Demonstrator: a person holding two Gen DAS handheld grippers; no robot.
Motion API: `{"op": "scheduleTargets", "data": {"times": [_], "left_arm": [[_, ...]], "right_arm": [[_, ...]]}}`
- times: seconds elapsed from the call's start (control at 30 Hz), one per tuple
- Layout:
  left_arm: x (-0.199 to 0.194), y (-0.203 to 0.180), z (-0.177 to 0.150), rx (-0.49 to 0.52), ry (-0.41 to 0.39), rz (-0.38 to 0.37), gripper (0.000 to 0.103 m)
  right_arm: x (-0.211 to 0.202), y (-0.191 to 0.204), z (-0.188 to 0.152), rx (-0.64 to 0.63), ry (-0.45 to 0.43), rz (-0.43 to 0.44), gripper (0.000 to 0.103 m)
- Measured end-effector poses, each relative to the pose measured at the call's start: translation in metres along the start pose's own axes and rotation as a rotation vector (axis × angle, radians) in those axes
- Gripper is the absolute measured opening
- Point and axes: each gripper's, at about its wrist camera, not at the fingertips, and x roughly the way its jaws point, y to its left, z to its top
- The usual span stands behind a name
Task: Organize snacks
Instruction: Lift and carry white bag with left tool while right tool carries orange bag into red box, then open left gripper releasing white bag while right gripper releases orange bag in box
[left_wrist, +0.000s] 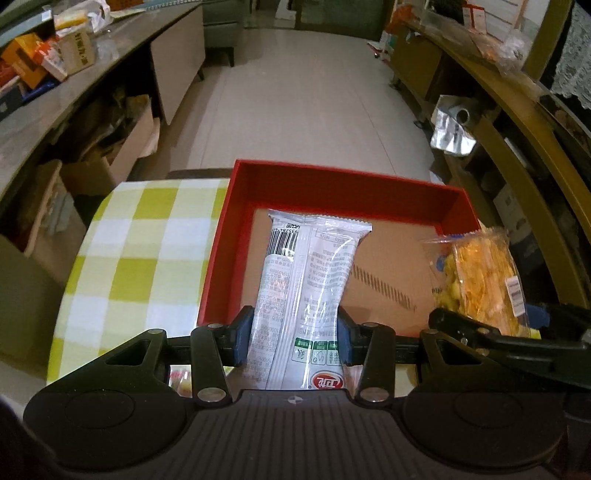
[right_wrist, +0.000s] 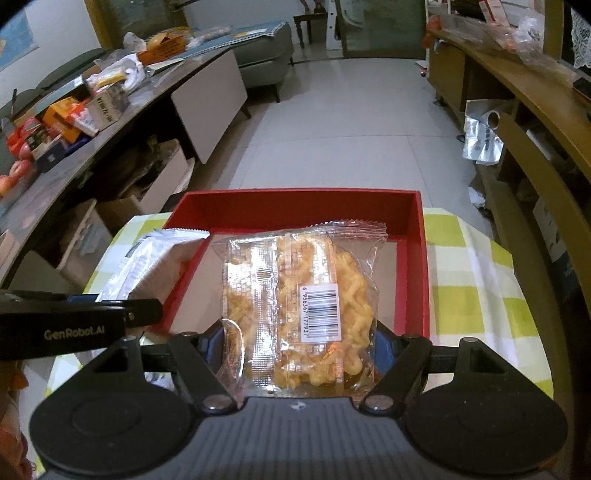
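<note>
Left hand-held gripper clamps white snack pack near its lower end; right hand-held gripper clamps yellow crisps bag. Both hang over red box on checked worktop, poised for dropping in.

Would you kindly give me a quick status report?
Left gripper shut on white packet. Right gripper shut on clear snack bag. Both over red box, nothing blocking.

Left claw and right claw: black linkage arms, silver pivot screws, blue pads, ribbed grey housing, round black side discs; "GenRobot.AI" lettering on one finger.
</note>
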Motion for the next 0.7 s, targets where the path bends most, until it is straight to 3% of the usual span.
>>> {"op": "scheduleTargets", "data": {"times": [0.7], "left_arm": [[0.069,-0.005,0.019,0.025,0.055,0.094,0.052]], "right_arm": [[0.070,-0.013,0.019,-0.007,0.044,-0.037,0.080]]}}
